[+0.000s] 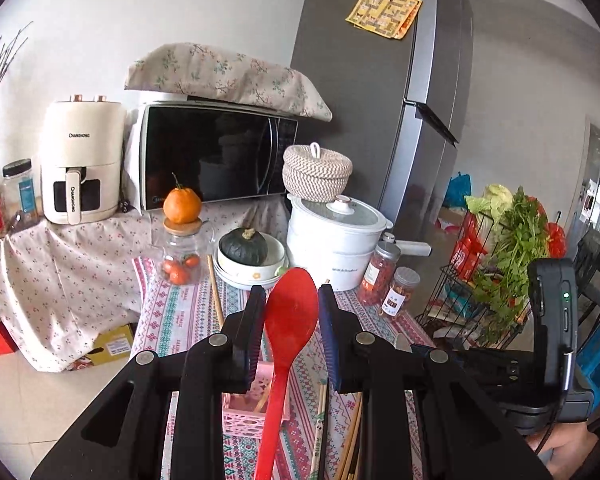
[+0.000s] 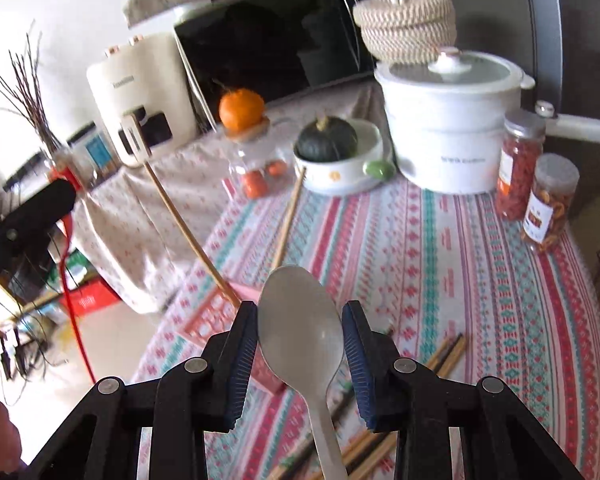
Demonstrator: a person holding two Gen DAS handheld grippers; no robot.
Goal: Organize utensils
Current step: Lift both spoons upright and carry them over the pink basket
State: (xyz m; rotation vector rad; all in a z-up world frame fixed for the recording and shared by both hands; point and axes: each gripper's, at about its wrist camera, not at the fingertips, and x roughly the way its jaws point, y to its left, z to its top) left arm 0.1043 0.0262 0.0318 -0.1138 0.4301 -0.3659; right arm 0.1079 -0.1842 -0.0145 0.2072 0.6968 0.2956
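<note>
My left gripper is shut on a red spoon, bowl up between the pads, handle running down past the pink slotted basket on the patterned tablecloth. My right gripper is shut on a white spoon, bowl up, handle hanging down. Below it lie several wooden chopsticks. The pink basket sits near the table's left edge with one chopstick leaning out of it. Another chopstick lies on the cloth. The left gripper and red spoon show at the right wrist view's left edge.
At the back stand a white pot, a bowl with a green squash, a glass jar with an orange on top, two snack jars, a microwave and an air fryer. A vegetable rack stands right.
</note>
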